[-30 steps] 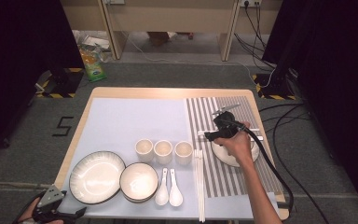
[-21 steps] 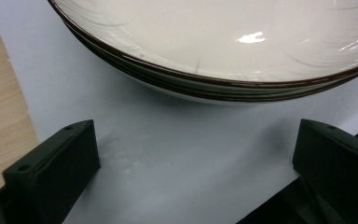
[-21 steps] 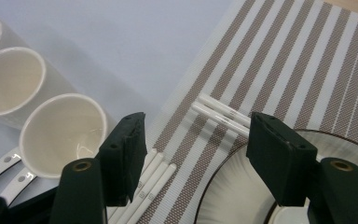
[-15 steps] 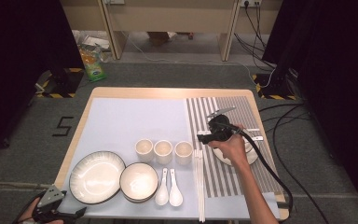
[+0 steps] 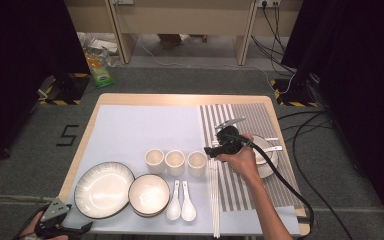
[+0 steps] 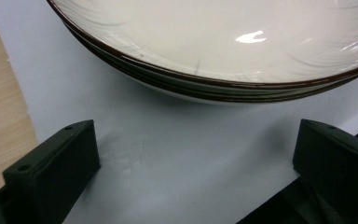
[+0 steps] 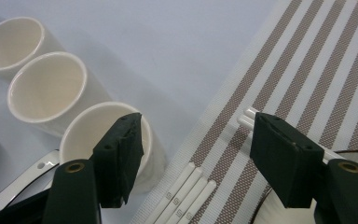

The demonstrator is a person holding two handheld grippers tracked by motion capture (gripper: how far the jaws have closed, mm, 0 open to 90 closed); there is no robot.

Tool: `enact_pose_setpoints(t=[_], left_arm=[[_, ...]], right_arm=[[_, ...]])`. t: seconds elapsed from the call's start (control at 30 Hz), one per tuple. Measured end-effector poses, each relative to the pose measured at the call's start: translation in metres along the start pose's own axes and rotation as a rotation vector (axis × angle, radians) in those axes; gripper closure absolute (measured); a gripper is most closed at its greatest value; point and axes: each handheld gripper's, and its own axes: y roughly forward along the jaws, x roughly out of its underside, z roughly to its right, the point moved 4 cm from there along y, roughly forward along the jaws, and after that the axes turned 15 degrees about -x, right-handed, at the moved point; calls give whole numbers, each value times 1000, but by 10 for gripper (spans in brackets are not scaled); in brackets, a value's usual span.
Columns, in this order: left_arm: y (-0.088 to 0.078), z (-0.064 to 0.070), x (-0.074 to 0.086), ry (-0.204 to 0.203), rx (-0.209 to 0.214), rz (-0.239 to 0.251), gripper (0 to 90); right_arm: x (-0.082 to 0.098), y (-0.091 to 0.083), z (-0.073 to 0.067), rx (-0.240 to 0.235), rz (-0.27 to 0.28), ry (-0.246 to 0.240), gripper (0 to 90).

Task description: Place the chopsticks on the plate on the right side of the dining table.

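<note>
**Right gripper hovering by the cups, left gripper waiting at the plate stack**

In the high view, the right gripper [image 5: 211, 150] is sitting at centre-right of the frame, held in the person's right hand [image 5: 241, 159], over the seam between the pale blue mat [image 5: 130, 130] and the striped placemat [image 5: 240, 115]. Its jaws are pointing toward frame left, just beside the nearest cup [image 5: 197, 162] of a row of three cups. In the right gripper view, the jaws are standing well apart with nothing between them: the left jaw is overlapping the rim of that nearest cup [image 7: 102, 140], while the white chopsticks [image 7: 186, 196] are lying on the striped mat in the gap between the jaws, toward the bottom of the frame. Whether the jaw is touching the cup cannot be told.

The left gripper [image 5: 55, 225] is resting at the lower left corner of the high view, off the table's near edge. In the left gripper view its jaws are spread wide and empty, with the dark-rimmed stacked plates [image 6: 223, 46] lying above them in the frame, apart from both jaws.

Two white spoons [image 5: 181, 202] are lying side by side below the cups, beside a bowl [image 5: 149, 194].
</note>
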Motion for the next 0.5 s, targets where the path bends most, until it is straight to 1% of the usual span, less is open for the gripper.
enact_pose_setpoints(t=[0.13,0.2,0.3,0.4,0.5], left_arm=[[0,0,0,-1,-6,4,0],[0,0,0,3,-2,-1,0],[0,0,0,3,-2,-3,0],[0,0,0,3,-3,-3,0],[0,0,0,2,-2,-2,0]], right_arm=[[-2,0,-1,-6,14,0,341],[-3,0,-2,-17,20,0,342],[-3,0,-4,-14,16,-10,341],[-3,0,-5,-13,16,-9,342],[-3,3,-8,-22,13,-17,341]])
